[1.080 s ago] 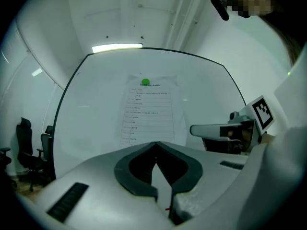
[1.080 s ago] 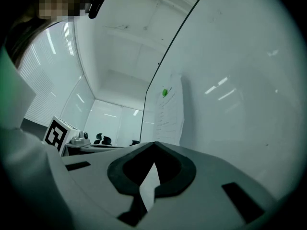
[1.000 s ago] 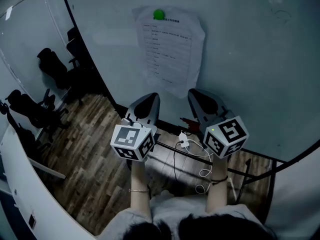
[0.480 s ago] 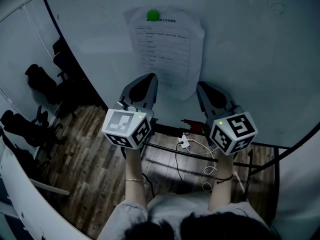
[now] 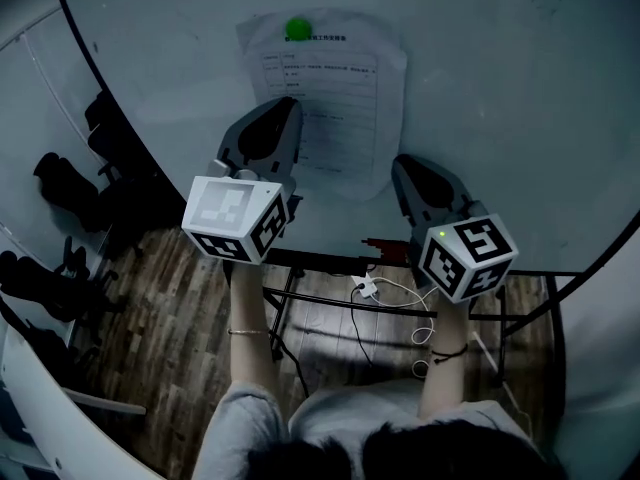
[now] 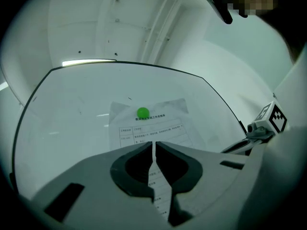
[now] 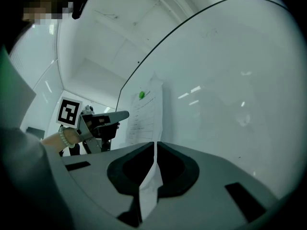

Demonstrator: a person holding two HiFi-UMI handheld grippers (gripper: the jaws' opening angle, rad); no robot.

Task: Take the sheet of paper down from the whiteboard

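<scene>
A printed sheet of paper (image 5: pixel 340 78) hangs on the whiteboard (image 5: pixel 500 118), pinned near its top by a round green magnet (image 5: pixel 297 28). My left gripper (image 5: pixel 286 105) is raised in front of the sheet's left half, below the magnet, shut with nothing between its jaws. In the left gripper view the sheet (image 6: pixel 158 128) and magnet (image 6: pixel 143 112) lie straight ahead, beyond the closed tips (image 6: pixel 154 144). My right gripper (image 5: pixel 400 164) is at the sheet's lower right corner. Its jaws (image 7: pixel 154 145) are shut, with a strip of the paper (image 7: pixel 147 186) pinched between them.
Under the board a black stand frame (image 5: pixel 330 268) crosses the wooden floor (image 5: pixel 180 338), with a white adapter and cable (image 5: pixel 368 287) lying by it. Dark office chairs (image 5: pixel 60 178) stand at the left. The person's arms and lap fill the bottom of the head view.
My left gripper has risen from below the sheet's lower edge to in front of its left half. The right gripper has stayed at the lower right corner.
</scene>
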